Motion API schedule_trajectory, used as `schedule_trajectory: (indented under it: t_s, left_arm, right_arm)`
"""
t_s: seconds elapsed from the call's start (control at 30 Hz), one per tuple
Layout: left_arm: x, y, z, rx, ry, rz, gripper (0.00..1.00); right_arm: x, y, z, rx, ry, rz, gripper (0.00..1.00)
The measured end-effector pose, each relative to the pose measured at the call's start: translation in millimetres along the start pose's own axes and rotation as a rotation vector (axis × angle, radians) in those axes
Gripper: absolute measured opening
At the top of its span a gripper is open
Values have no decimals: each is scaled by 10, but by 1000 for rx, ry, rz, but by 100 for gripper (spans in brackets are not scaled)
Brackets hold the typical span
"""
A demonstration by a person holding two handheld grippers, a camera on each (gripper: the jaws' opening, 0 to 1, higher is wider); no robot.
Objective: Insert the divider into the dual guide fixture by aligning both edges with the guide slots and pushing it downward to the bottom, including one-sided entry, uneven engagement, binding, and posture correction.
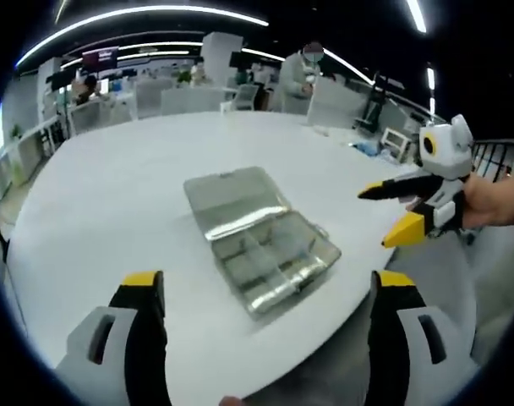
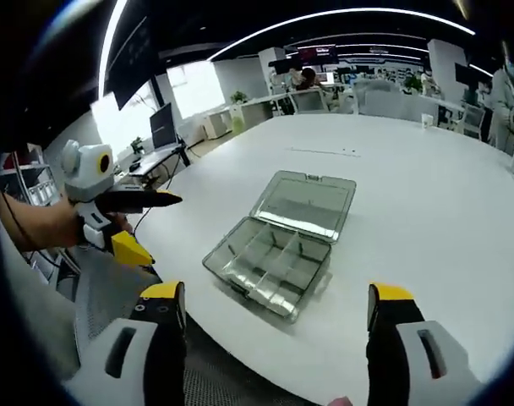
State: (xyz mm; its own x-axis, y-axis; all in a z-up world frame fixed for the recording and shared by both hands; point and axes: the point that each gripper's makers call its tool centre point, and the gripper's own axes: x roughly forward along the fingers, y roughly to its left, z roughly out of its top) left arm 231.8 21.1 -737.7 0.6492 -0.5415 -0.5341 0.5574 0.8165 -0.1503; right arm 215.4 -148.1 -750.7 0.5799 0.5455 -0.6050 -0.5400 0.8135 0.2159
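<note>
1. Left gripper view had the left tool (image 1: pixel 265 292) low at the near edge, its yellow-tipped jaws spread wide with nothing between them.
2. Just ahead sat the clear compartment box (image 1: pixel 276 260) on the white table (image 1: pixel 113 203), its lid (image 1: pixel 232 199) thrown flat open behind the tray.
3. Thin partitions crossed the tray; whether one was the divider, I couldn't tell.
4. Off to the side hung the right tool (image 1: pixel 390 216), held by a hand (image 1: pixel 494 199), jaws parted and empty, clear of the box.
5. Right gripper view: the right tool (image 2: pixel 274 309) was spread over the table edge, the box (image 2: pixel 270 266) just beyond, the left tool (image 2: pixel 151 224) hovering apart.
</note>
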Motion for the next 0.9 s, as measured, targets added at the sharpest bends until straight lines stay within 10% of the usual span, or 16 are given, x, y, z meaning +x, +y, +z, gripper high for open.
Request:
schedule_trajectory:
  t_s: [0.9]
  left_arm:
    - [-298, 2, -96, -71, -101, 23, 99]
  right_arm:
    - [-350, -13, 40, 11, -140, -51, 93]
